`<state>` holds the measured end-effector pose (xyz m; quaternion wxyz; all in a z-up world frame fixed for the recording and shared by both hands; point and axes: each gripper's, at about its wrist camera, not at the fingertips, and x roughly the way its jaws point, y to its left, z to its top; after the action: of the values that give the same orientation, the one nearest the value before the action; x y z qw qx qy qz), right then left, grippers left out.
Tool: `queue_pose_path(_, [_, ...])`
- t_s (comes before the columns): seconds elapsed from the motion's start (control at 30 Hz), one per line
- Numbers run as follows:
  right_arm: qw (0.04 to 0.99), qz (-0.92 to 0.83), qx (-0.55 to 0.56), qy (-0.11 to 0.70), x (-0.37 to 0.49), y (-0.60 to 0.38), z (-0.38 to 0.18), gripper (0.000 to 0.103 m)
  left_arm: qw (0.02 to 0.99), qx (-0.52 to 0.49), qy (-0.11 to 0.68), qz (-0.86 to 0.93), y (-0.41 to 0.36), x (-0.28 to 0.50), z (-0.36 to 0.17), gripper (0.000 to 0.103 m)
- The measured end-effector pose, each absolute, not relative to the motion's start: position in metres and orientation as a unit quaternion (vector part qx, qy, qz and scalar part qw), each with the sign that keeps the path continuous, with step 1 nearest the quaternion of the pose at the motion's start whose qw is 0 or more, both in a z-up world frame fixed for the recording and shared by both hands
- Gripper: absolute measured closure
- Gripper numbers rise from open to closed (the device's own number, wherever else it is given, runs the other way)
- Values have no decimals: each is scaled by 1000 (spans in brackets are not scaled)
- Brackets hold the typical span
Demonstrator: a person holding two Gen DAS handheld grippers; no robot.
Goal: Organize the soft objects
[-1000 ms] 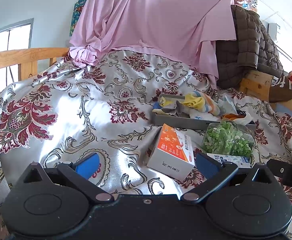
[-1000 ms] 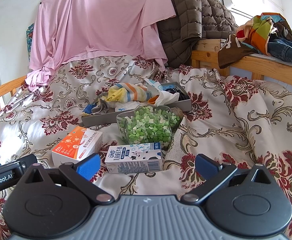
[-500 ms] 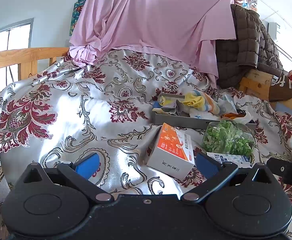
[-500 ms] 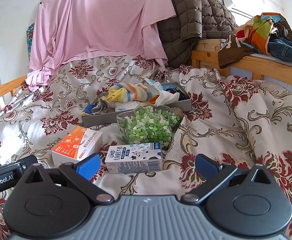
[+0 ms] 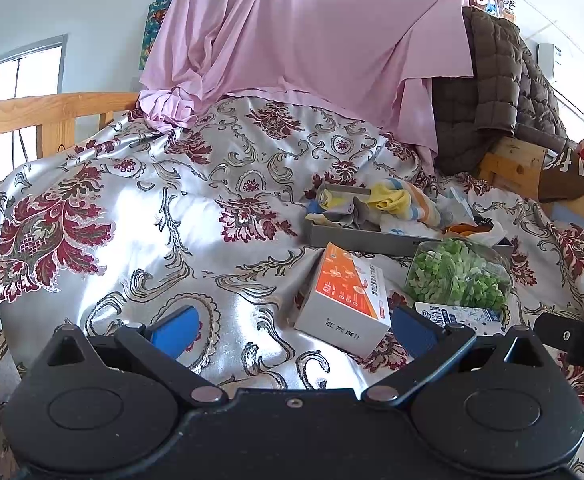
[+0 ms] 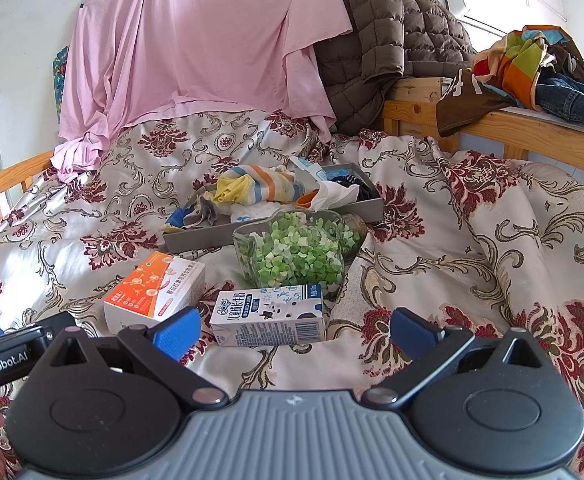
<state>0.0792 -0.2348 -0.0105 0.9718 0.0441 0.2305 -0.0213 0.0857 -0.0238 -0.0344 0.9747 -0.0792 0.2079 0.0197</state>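
"GenRobot.AI" is printed in white on the black body of the left gripper (image 6: 8, 354) where it shows at the lower left edge of the right wrist view. The milk carton (image 6: 268, 315) carries blue Chinese characters, a cartoon cow and a barcode panel; it lies on its side with its long axis running left to right, just ahead of the right gripper (image 6: 295, 330). The orange box (image 6: 155, 290) has an orange and white face with Chinese text too small to read; it lies flat, its long axis angled away toward the upper right, just left of the carton. Behind the carton stands a glass bowl (image 6: 293, 252) full of green pieces, touching or nearly touching it. Behind that sits a grey tray (image 6: 196, 238), its long axis running left to right and slightly skewed, heaped with soft things: a striped cloth (image 6: 260, 188) in yellow, blue and orange, plus white, grey and dark pieces. Everything rests on a floral bedspread (image 6: 471, 240). Both grippers hover low over the bedspread with fingers spread wide and nothing between them. In the left wrist view the left gripper's blue fingers (image 5: 174, 330) frame the orange box.
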Motion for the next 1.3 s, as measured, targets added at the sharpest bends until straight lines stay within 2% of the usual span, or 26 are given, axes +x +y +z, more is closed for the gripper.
queue_pose_path(1.3, [970, -23, 42, 240, 82, -233, -14, 0, 973, -69, 218, -9, -25, 87, -37, 1])
